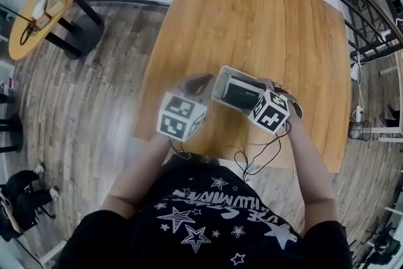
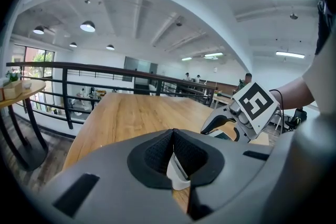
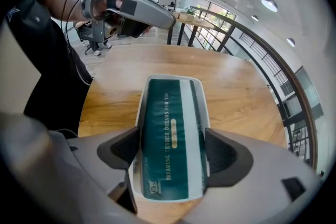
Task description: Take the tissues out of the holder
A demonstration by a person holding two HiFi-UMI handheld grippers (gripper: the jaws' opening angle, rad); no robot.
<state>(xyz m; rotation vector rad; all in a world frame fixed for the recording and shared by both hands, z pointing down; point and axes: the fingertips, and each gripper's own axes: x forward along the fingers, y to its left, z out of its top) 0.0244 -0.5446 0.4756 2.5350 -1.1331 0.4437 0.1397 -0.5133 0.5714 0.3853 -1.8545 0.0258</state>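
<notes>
Ceiling lamps [image 2: 87, 25] above the table [image 2: 136, 113] light my views brightly and evenly, edges bowed by fisheye distortion.

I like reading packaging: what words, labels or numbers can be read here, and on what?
"DREAMING TENDER DREAMS FOR YOU": on the green tissue pack in the white holder.
Small logo at the pack's near end: too blurred to read.
Lettering on the person's black T-shirt: upside down, not legible.

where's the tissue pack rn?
Tissue pack: in the white holder at the table's near side, between the fingers of the right gripper; centre of right gripper view.
</notes>
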